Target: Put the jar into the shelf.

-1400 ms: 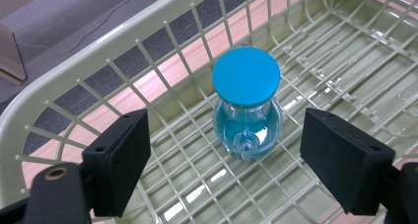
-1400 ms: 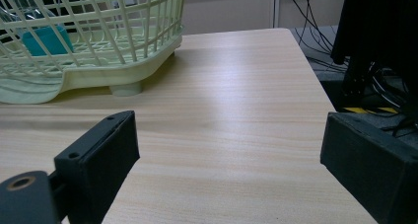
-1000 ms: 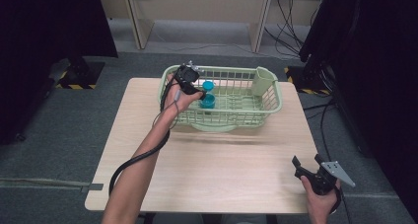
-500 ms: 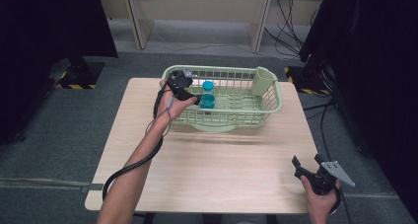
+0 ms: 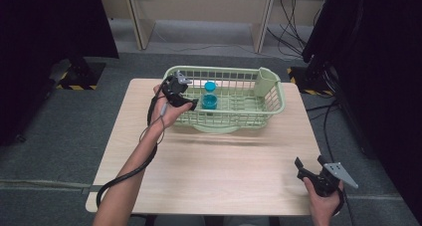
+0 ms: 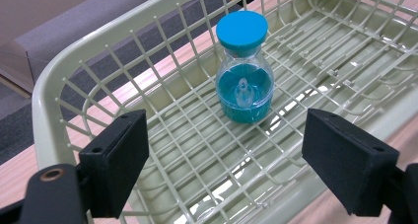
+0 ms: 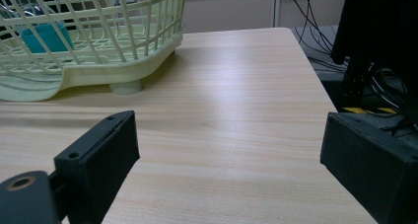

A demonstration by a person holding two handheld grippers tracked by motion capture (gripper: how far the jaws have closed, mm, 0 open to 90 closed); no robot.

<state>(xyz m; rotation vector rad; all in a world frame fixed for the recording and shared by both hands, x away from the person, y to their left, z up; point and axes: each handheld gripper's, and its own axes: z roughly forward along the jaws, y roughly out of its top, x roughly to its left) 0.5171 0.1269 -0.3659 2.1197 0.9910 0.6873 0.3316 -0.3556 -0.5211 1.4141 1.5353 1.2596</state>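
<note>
A small clear bottle (image 5: 209, 96) with a blue cap and blue liquid stands upright inside the pale green wire basket (image 5: 271, 109) at the table's far side. In the left gripper view the bottle (image 6: 244, 73) stands on the basket floor (image 6: 187, 150), beyond the jaws. My left gripper (image 5: 185, 97) is open over the basket's left near rim, a short way left of the bottle, holding nothing. My right gripper (image 5: 312, 167) is open over the table's front right corner, empty. Its own view has the basket (image 7: 98, 51) far off to the left.
The wooden table (image 5: 219, 171) has bare room between the basket and the front edge. A taller compartment (image 5: 266, 81) sits at the basket's right end. Dark curtains flank both sides, and cables (image 5: 293, 12) lie on the floor behind.
My left gripper has let go of the bottle and drawn back leftwards to the basket's near rim. The bottle stays standing in the basket. The right gripper has not moved.
</note>
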